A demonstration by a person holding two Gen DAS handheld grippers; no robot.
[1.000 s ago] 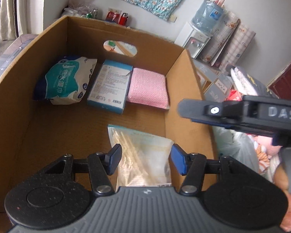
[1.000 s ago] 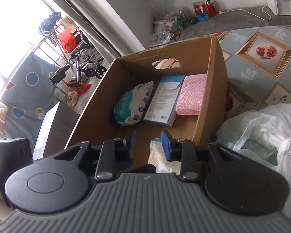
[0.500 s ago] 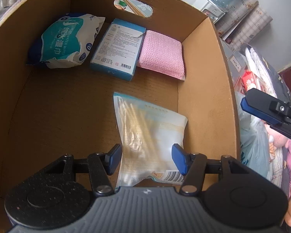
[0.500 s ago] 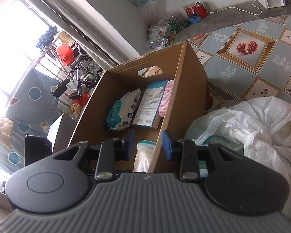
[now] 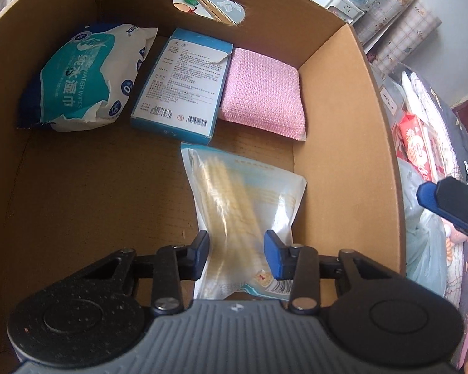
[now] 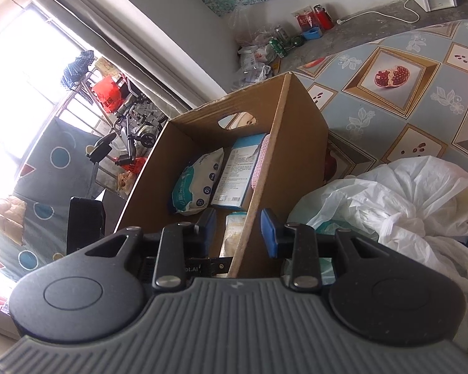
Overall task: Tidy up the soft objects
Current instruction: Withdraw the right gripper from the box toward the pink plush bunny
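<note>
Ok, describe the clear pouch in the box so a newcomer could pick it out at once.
Look inside the cardboard box. Three packs line its far wall; the clear pouch lies alone nearer the camera, by the right wall. Only it is see-through, showing pale yellow sticks.

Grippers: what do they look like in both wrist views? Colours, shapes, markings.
Both match: the left gripper and right gripper each have a grey ribbed housing, two speckled black round discs, black linkage bars with silver pivot pins, and blue-padded fingers. A small white logo sits centred on the housing's front edge. No cables visible.

Box (image 5: 343, 162) left floor free; far end packed.
</note>
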